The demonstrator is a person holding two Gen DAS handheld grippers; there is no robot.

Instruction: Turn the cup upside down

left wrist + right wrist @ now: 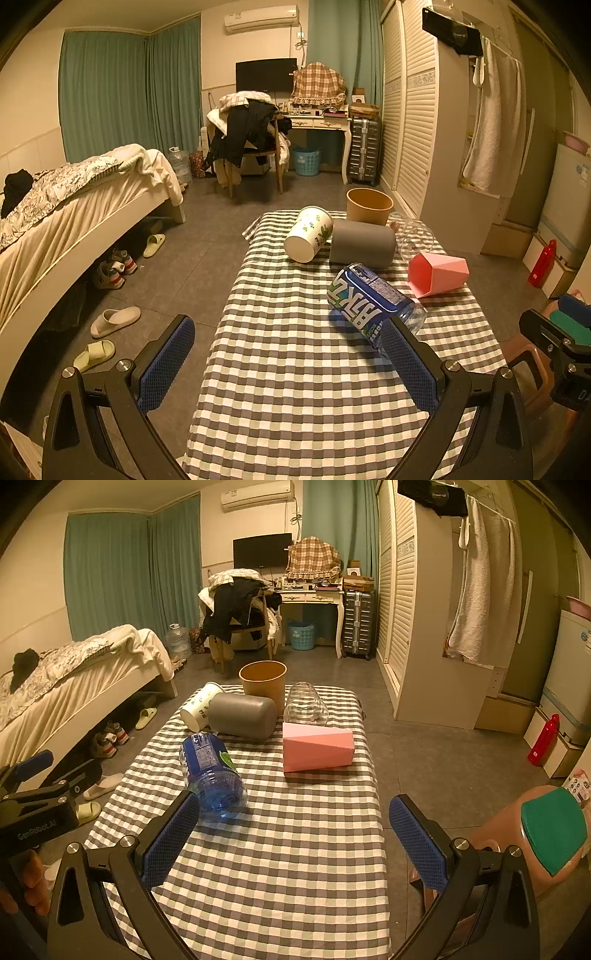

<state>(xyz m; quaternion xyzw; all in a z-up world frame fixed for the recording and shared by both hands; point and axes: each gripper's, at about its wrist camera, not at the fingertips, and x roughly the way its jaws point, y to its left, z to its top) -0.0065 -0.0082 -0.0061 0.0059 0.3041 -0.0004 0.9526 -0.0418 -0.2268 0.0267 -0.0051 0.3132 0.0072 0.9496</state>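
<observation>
While both our grippers, left [288, 365] and right [293, 842], hover spread and empty, the pink cup [317, 748] looks light, rigid; we'd pinch its flat sides.

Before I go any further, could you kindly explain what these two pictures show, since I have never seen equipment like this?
There is no robot here. A person holds a two-finger gripper in each hand, and each gripper carries a wide-angle camera looking along its fingers. One picture comes from the left gripper, the other from the right gripper; the blue-padded black prongs at the bottom are the fingers. Both are open and hold nothing.

Ahead is a table with a checked cloth. On it lie a blue water bottle, a pink cup, a grey cup, a white paper cup and a clear glass, all on their sides. A brown paper cup stands upright at the far end. Behind is a bedroom.
</observation>
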